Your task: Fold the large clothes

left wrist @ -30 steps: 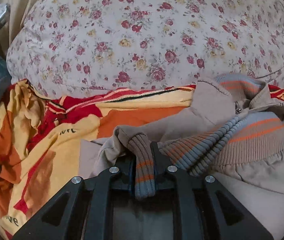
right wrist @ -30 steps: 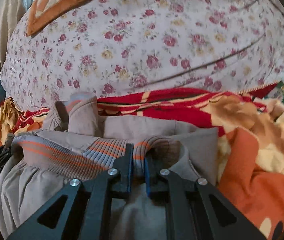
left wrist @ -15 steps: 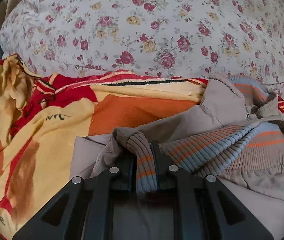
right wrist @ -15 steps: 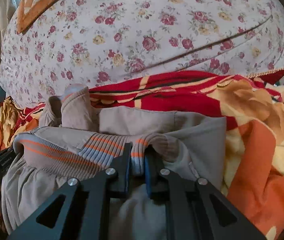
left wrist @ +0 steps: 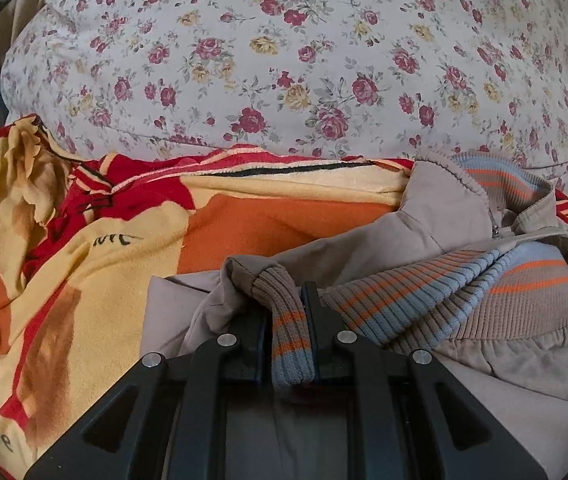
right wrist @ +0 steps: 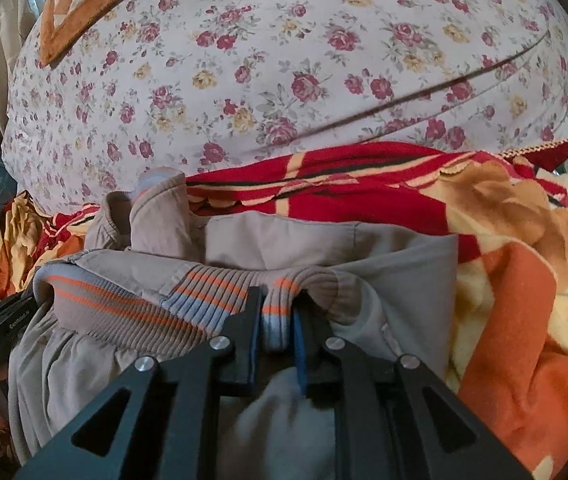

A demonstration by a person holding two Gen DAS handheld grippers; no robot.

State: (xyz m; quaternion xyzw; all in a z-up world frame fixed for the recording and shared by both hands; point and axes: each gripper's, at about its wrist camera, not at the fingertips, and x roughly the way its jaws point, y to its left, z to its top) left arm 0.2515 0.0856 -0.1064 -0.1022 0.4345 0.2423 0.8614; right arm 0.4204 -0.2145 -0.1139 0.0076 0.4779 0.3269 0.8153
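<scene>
Pinching the ribbed striped hem of the jacket (left wrist: 456, 240), the left gripper (left wrist: 288, 320) and the right gripper (right wrist: 276, 316) each have their fingers pressed on a fold of it. The jacket (tan, bunched) lies on a red-orange-yellow blanket (left wrist: 123, 240) — just beyond it bulges a floral pillow (left wrist: 304, 60), with an orange cushion (right wrist: 83, 8) on top.

A floral quilt (left wrist: 304, 60) bulges at twelve o'clock, behind a red, yellow and orange blanket (left wrist: 95, 248) spreading toward nine.
</scene>
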